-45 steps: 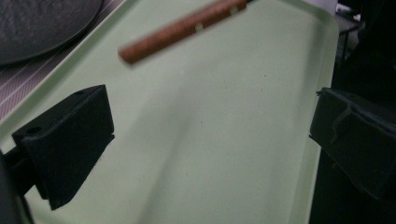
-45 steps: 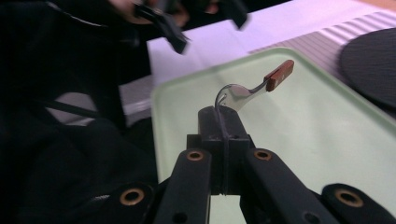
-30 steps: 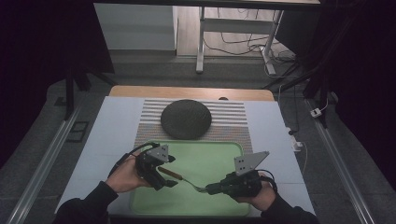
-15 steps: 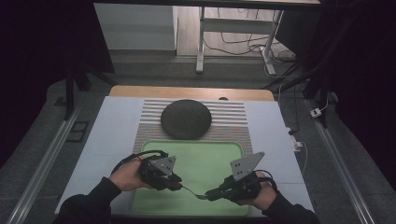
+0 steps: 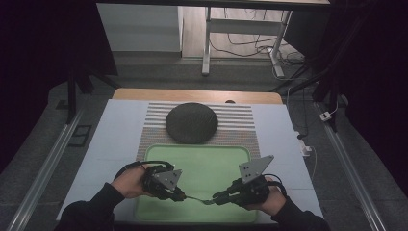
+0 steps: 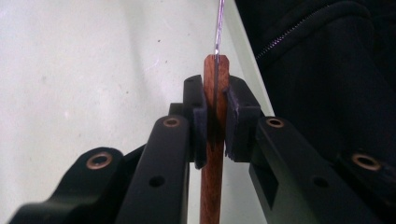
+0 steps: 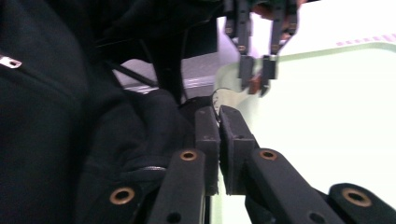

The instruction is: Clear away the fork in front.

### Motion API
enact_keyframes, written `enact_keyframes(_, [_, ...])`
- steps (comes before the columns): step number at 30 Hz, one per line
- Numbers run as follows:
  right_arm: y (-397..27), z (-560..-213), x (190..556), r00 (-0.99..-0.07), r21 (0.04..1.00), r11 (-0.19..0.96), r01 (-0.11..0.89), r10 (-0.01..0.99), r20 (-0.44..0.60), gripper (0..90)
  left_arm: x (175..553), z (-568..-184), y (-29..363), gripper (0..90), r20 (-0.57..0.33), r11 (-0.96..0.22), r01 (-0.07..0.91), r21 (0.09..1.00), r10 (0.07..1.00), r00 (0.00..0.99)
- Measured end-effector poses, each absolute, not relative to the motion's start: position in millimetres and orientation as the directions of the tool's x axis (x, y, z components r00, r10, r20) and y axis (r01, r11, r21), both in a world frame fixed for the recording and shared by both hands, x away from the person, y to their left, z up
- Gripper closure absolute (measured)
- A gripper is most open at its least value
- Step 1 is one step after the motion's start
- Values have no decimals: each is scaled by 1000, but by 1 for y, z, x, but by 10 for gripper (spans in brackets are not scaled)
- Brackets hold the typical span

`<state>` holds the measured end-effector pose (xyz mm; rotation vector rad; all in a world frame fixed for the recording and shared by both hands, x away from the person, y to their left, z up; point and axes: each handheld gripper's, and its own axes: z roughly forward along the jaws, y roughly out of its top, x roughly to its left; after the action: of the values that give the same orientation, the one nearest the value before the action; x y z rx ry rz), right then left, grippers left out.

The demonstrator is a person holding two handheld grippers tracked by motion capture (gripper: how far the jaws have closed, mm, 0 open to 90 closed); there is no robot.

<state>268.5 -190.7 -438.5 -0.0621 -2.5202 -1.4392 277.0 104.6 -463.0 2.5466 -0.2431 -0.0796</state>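
Observation:
A utensil point(image 5: 197, 199) with a wooden handle point(image 6: 215, 93) and a thin metal end hangs level over the near edge of the green tray point(image 5: 202, 163). My left gripper point(image 5: 182, 196) has just closed, and its pads point(image 6: 198, 126) clamp the handle from both sides. My right gripper point(image 5: 216, 199) meets the metal end from the right. Its jaws have just been opening a little: a narrow slit shows between its pads point(image 7: 208, 135), with the thin metal end at their tips. The right gripper view also shows the left gripper point(image 7: 254, 74) on the brown handle point(image 7: 254, 85).
A dark round plate point(image 5: 191, 122) lies on a striped mat point(image 5: 240, 115) beyond the tray. Pale table surface point(image 5: 115, 139) flanks the tray on both sides. The person's dark jacket point(image 7: 56, 116) is close behind the grippers.
The left gripper's jaws, open beside the handle a second ago, have closed on it. Both hands have stayed almost where they were, and the utensil sits slightly lower.

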Motion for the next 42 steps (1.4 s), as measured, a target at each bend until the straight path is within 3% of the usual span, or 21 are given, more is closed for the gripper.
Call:
enact_keyframes(6, [-191,-439,269,-982,838,520,167,15,186,697,279,-463,109,799,-61,-837,-34,546,-80,995])
enact_keyframes(10, [-194,-439,270,-979,826,528,199,143,145,580,280,-462,114,798,-97,-835,55,547,3,995])
enact_keyframes(17, [-201,-439,268,-945,812,523,260,310,102,440,275,-461,121,798,-97,-832,158,532,125,987])
enact_keyframes(18, [-203,-439,265,-932,810,522,266,355,77,381,274,-462,122,798,-93,-832,172,527,144,985])
enact_keyframes(26, [-219,-441,259,-873,819,471,328,482,72,192,266,-462,130,797,-100,-812,277,514,264,959])
enact_keyframes(42, [-251,-445,242,-757,816,400,417,650,68,55,262,-469,155,797,-181,-678,575,458,563,807])
